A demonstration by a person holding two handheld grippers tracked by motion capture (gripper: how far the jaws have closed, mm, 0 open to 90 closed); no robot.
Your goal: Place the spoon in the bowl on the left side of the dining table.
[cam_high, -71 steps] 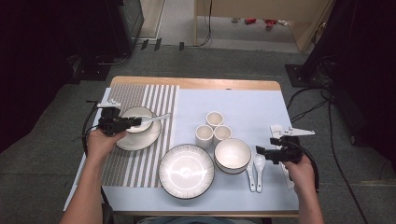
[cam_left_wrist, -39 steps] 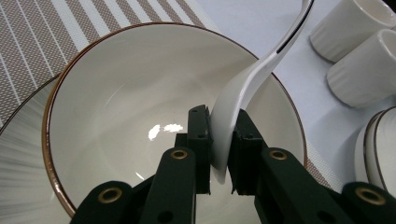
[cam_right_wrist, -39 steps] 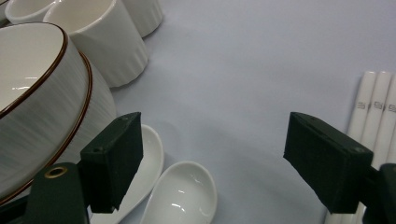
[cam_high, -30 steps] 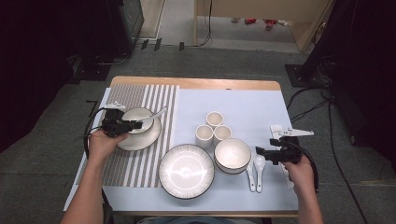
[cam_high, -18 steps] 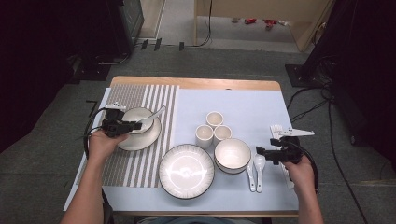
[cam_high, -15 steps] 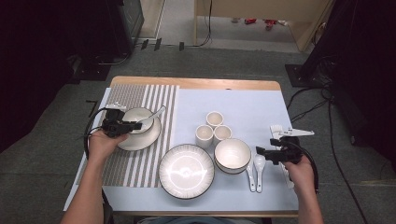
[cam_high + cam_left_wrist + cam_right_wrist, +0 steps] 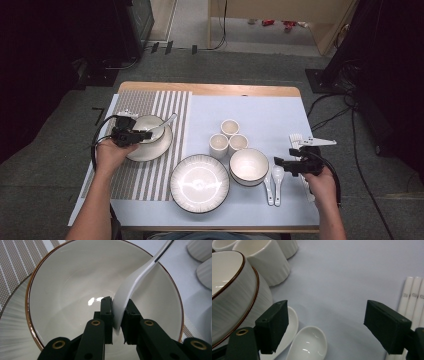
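Left gripper [image 7: 117, 315] clamps a white ceramic spoon [image 7: 132, 287] by its scoop, lowered since a moment ago into the small bowl [image 7: 149, 131] on the far-left plate [image 7: 161, 149]; placement looks nearly done; right gripper [image 7: 325, 327] hangs wide open over two spare spoons [image 7: 274, 181] near right.
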